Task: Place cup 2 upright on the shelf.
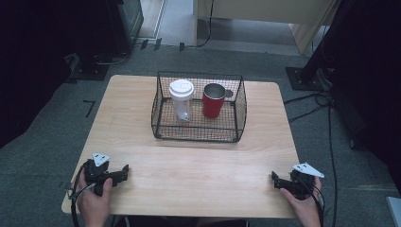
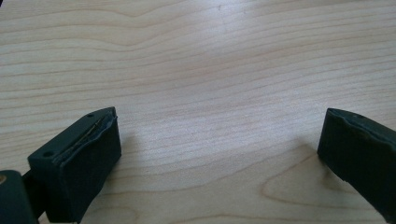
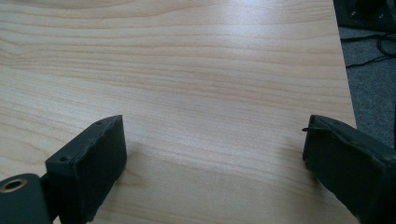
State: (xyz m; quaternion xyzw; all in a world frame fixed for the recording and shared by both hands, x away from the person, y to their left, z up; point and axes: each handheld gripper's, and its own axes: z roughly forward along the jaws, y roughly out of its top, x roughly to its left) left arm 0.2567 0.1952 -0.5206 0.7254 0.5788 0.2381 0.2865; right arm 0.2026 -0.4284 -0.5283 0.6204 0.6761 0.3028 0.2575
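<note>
A black wire basket (image 1: 198, 132) stands at the middle back of the wooden table (image 1: 189, 165). Inside it a clear tumbler with a white lid (image 1: 182, 100) stands upright on the left and a red cup with a metal rim (image 1: 213, 100) on the right. My left gripper (image 1: 126, 170) rests near the front left corner, held by a hand, open, its jaws wide apart over bare wood (image 2: 219, 121). My right gripper (image 1: 274, 177) sits near the front right corner, open too, with nothing between its jaws (image 3: 215, 149).
The table's right edge (image 3: 345, 84) runs close beside my right gripper, with grey carpet and cables (image 1: 321, 101) beyond. Dark stands and furniture (image 1: 94, 61) surround the table at the back. Bare wood lies between the grippers and the basket.
</note>
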